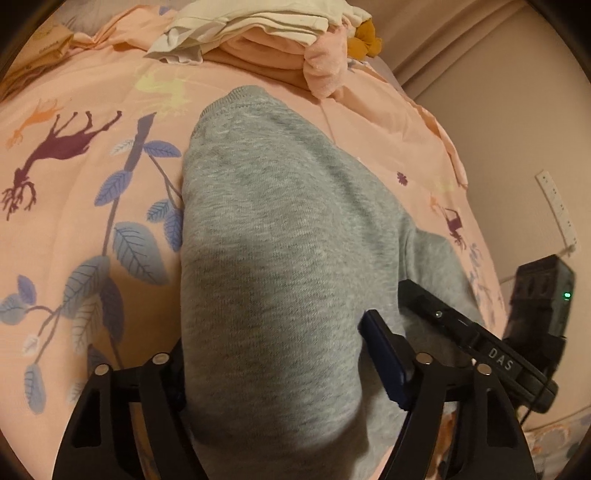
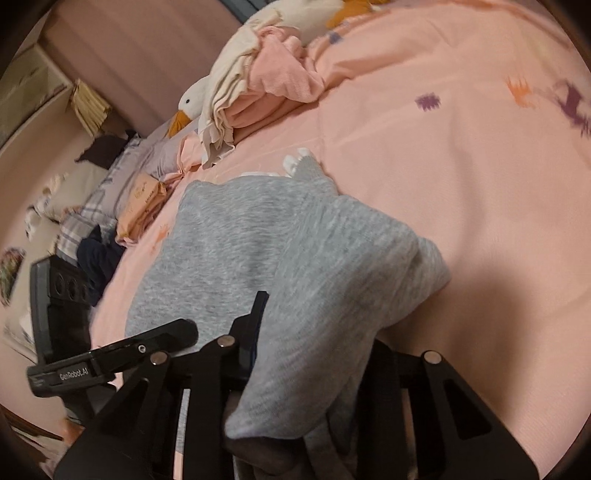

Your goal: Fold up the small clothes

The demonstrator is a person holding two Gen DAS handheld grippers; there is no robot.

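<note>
Left wrist view: the left tongs (image 1: 280,373) straddle the grey garment (image 1: 280,236) on the pink bedspread (image 1: 92,110), jaws apart; whether they press it I cannot tell. Right tongs (image 2: 314,332) are clenched on a raised fold of it.

Both wrist views look steeply down, close over the bed (image 1: 92,240); the 2 share the grey garment (image 1: 280,229) and clothes pile (image 2: 258,81)

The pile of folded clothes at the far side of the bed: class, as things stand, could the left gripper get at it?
Probably not yet. The grey garment lies draped between the left gripper's fingers and stretches toward the pile of folded clothes, so it would have to be let go first.
</note>
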